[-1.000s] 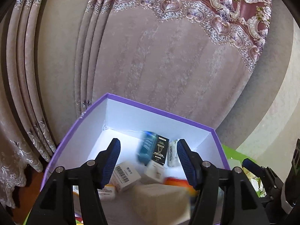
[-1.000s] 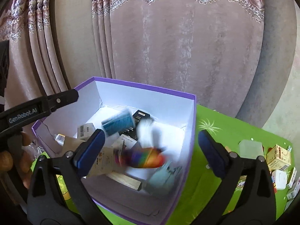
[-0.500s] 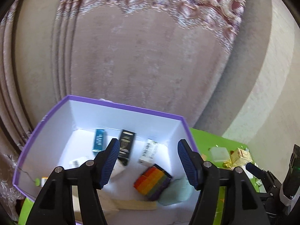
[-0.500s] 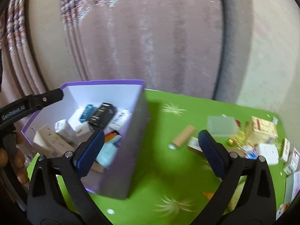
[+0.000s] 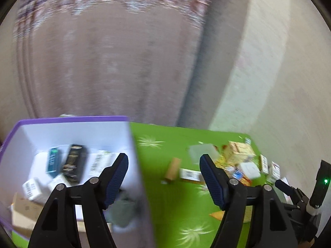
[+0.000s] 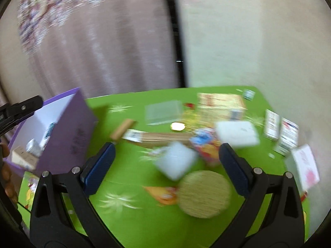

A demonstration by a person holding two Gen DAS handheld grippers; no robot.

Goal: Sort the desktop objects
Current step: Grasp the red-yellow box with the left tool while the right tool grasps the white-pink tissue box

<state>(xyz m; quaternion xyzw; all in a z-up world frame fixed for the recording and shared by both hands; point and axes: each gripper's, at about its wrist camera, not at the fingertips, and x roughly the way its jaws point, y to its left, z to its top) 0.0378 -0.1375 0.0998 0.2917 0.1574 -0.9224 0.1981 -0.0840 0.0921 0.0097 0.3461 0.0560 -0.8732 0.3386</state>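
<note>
I had the left gripper (image 5: 163, 179) tilted down, jaws just opening, empty | purple box (image 5: 68, 122) at its left finger | right gripper (image 6: 166, 161) wide, empty, angled over scattered boxes (image 6: 238, 134).

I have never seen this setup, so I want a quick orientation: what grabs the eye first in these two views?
The bright green tablecloth dominates. At its left stands a purple box, white inside and already holding small cartons. Right of it lies a loose scatter of packets, with a round woven coaster nearest the open, empty right gripper. The left gripper, its jaws just opening, is also empty.
</note>
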